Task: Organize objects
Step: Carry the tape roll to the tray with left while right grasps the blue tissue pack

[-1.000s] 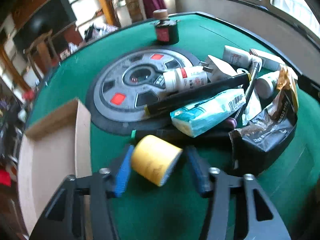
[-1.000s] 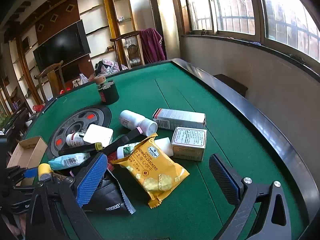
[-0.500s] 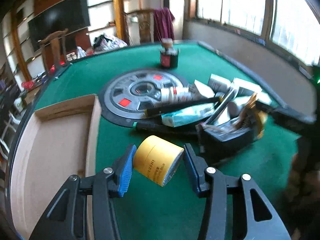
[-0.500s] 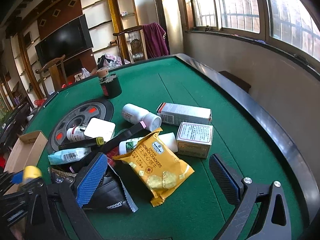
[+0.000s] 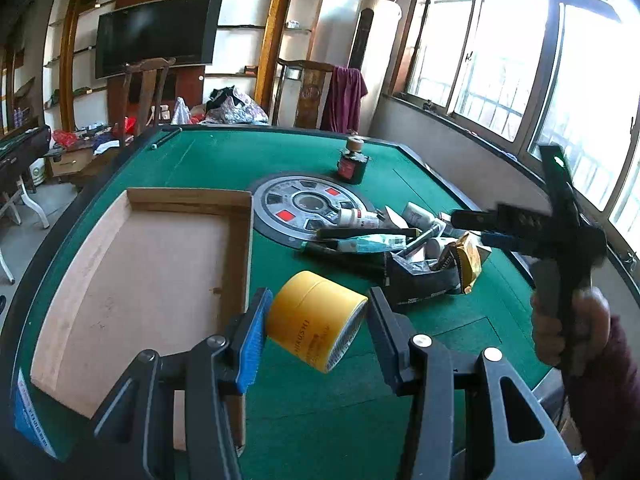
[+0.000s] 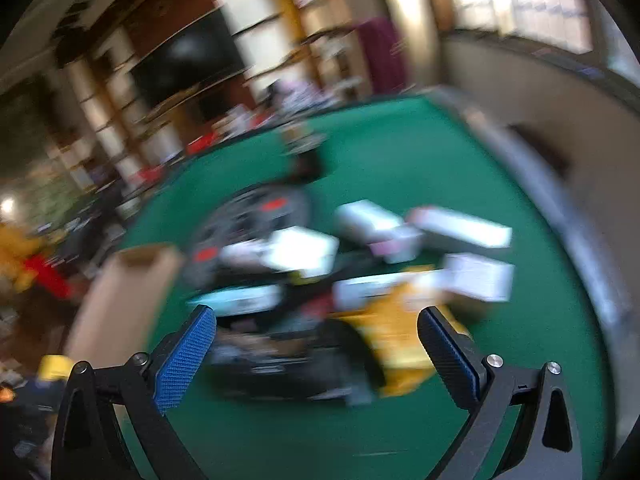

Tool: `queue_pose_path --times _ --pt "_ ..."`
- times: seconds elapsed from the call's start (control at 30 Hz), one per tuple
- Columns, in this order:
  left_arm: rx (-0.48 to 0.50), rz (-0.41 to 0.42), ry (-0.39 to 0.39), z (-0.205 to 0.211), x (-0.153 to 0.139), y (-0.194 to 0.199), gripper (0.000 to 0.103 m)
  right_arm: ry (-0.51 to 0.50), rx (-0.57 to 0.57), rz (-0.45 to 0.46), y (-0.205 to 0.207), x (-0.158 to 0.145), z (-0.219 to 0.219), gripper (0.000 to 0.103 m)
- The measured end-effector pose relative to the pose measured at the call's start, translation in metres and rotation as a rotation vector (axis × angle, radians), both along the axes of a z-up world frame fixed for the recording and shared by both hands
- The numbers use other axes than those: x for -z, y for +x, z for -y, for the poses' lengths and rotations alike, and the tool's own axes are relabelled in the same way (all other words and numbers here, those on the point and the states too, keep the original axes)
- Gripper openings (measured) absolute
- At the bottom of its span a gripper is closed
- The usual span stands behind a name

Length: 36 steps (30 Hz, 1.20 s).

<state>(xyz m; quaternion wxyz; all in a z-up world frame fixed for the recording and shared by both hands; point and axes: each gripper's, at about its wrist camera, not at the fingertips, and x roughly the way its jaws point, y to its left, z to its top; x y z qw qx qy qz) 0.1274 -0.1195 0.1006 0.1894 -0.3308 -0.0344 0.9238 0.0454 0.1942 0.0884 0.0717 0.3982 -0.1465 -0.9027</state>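
My left gripper is shut on a yellow roll of tape, held in the air over the green felt beside the right wall of an open cardboard box. A pile of loose items lies past it on the table: bottles, boxes, a black pouch, a yellow snack bag. My right gripper stands open with nothing between its fingers, above the yellow snack bag; that view is heavily blurred. In the left wrist view the right gripper hangs over the pile, gripped by a hand.
A round grey disc is set into the table's middle, with a dark jar behind it. The table has a raised black rim. Chairs, shelves and a television stand beyond the far edge; windows run along the right.
My left gripper rose and swung left with the tape, so the cardboard box now fills the left of its view. The right gripper's view has tilted and blurred with motion.
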Motion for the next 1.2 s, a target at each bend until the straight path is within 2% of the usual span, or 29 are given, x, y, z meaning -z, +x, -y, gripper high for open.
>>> queue_pose_path --times 0.03,0.1,0.13,0.17,0.23,0.27,0.4,0.5,0.57,0.63,0.87,1.03,1.2 --pt "-0.002 -0.002 0.001 0.002 0.001 0.001 0.047 -0.028 -0.033 0.034 -0.007 0.001 0.008 0.101" --pt "-0.006 -0.002 0.009 0.009 0.002 0.004 0.047 -0.067 -0.092 0.123 -0.027 0.008 0.031 0.083" --pt "-0.011 -0.003 0.017 0.015 0.003 0.005 0.047 -0.054 -0.11 0.153 -0.035 0.012 0.041 0.068" --pt "-0.014 -0.004 0.02 0.019 0.003 0.006 0.047 -0.014 -0.124 0.173 -0.042 0.014 0.052 0.062" --pt "-0.022 -0.008 0.02 0.028 0.004 0.007 0.047 0.121 -0.164 0.176 -0.054 0.015 0.077 0.061" --pt "-0.027 -0.009 0.02 0.033 0.006 0.008 0.047 0.24 -0.194 0.153 -0.058 0.015 0.093 0.061" --pt "-0.035 0.01 0.044 0.048 0.016 0.005 0.047 0.591 -0.305 0.055 -0.059 0.021 0.133 0.061" --pt "-0.044 0.031 0.06 0.054 0.023 0.0 0.047 0.679 -0.372 0.04 -0.062 0.028 0.145 0.058" --pt "-0.046 0.044 0.068 0.055 0.027 -0.003 0.047 0.694 -0.411 0.041 -0.065 0.031 0.147 0.046" --pt "-0.045 0.055 0.07 0.054 0.03 -0.005 0.047 0.694 -0.435 0.046 -0.066 0.035 0.15 0.039" --pt "-0.034 0.067 0.068 0.047 0.034 -0.006 0.047 0.662 -0.513 0.052 -0.065 0.038 0.157 0.039" --pt "-0.031 0.083 0.07 0.043 0.037 -0.006 0.047 0.725 -0.547 0.097 -0.073 0.059 0.162 0.039" --pt "-0.032 0.082 0.074 0.043 0.038 -0.007 0.047 0.541 -0.446 0.165 -0.093 0.052 0.146 0.025"
